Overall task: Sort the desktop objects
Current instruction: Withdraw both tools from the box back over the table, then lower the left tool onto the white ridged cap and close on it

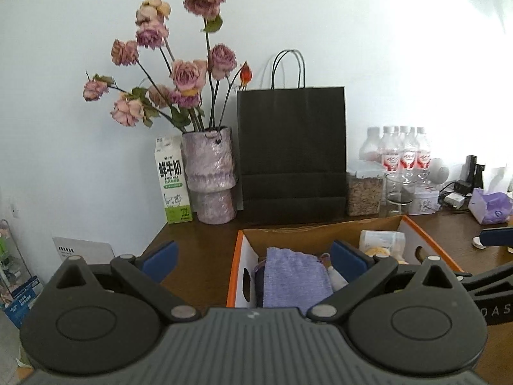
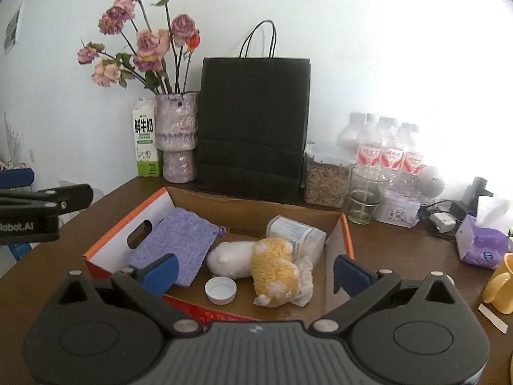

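Here, a cardboard box (image 2: 340,234) with orange rims is seen at the centre of the right wrist view, on a dark wooden table (image 2: 400,256). Inside it, a purple knitted cloth (image 2: 182,240) is laid at the left, a white and yellow plush toy (image 2: 263,264) in the middle, a white cap (image 2: 220,290) in front of it, and a tipped plastic jar (image 2: 298,234) behind. Both the right gripper (image 2: 255,271) and the left gripper (image 1: 253,258) are spread wide, with nothing grasped. Behind the box, a black paper bag (image 2: 253,122), a vase of flowers (image 2: 178,138) and a milk carton (image 2: 145,138) are lined against the wall
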Tool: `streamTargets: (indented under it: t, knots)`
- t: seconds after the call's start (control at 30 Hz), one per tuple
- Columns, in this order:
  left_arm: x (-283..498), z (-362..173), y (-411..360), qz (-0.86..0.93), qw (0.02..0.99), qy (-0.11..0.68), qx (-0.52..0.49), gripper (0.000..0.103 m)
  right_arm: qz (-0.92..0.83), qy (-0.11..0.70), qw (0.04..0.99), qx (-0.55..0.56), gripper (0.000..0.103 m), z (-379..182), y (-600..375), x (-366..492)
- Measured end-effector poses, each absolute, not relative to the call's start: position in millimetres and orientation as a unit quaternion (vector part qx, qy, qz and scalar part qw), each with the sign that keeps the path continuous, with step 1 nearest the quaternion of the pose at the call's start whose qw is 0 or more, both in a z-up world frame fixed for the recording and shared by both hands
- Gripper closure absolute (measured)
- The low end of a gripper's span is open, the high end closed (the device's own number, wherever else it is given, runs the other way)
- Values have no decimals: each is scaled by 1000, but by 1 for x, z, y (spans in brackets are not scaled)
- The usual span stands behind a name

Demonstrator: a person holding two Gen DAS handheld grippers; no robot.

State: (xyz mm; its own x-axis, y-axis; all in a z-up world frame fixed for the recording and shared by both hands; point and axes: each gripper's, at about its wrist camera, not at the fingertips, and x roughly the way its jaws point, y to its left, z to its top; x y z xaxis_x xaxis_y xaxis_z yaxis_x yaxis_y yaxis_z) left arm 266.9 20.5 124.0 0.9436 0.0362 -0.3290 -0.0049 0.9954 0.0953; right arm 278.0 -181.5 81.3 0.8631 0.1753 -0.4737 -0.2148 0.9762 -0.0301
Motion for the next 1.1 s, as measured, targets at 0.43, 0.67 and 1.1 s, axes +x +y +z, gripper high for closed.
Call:
streamTargets:
  t: [0.43, 0.67, 1.1]
  knots:
    - [182, 110, 20, 5, 983, 179, 37, 0, 95, 260, 960, -38, 0, 59, -212, 200]
    - [148, 84, 17, 2, 978, 205, 31, 0, 101, 280, 954, -45, 0, 36, -213, 164]
    - [114, 37, 9, -11, 967, 253, 33, 0, 109, 312, 943, -37, 0, -2, -211, 123]
